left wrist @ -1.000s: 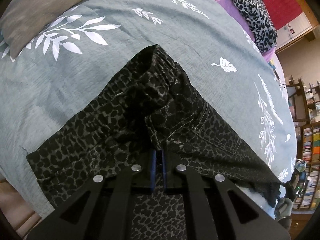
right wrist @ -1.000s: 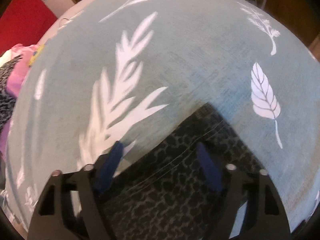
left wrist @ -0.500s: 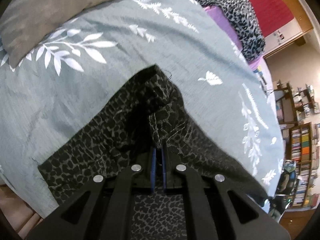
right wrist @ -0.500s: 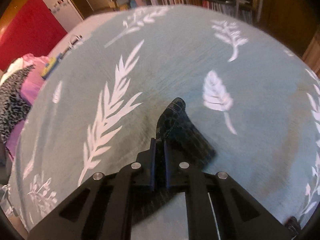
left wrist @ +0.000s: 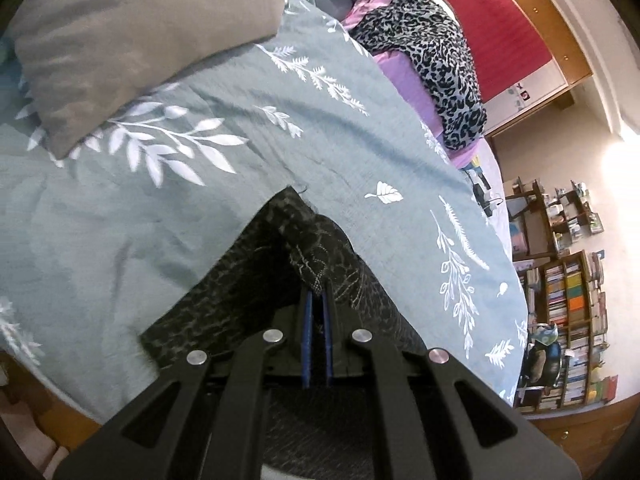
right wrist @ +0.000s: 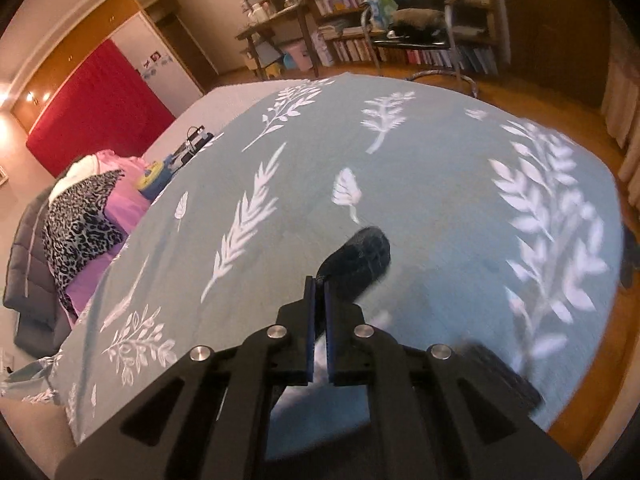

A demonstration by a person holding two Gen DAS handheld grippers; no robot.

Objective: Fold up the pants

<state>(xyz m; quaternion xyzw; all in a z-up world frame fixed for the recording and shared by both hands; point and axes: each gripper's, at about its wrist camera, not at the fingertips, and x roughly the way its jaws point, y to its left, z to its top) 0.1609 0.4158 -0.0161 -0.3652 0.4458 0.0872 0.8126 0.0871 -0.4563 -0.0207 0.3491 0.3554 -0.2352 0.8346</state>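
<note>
Pants (left wrist: 256, 280) pinched by both grippers, bedspread (right wrist: 440, 184) beyond

we see the pants (left wrist: 248, 280) as dark woven cloth with a matt leopard print and pale stitching along a seam. the bedspread (left wrist: 328, 136) is matt grey-green cloth, faintly slubbed, printed with white leaves. the pillow (left wrist: 132, 32) looks like soft, dull brown fabric. our left gripper (left wrist: 316, 300) and right gripper (right wrist: 318, 288) are matt black plastic with shiny metal rivets and blue rubbery pads. the floor (right wrist: 520, 92) is glossy wood, as are the bookshelves (right wrist: 360, 4).
</note>
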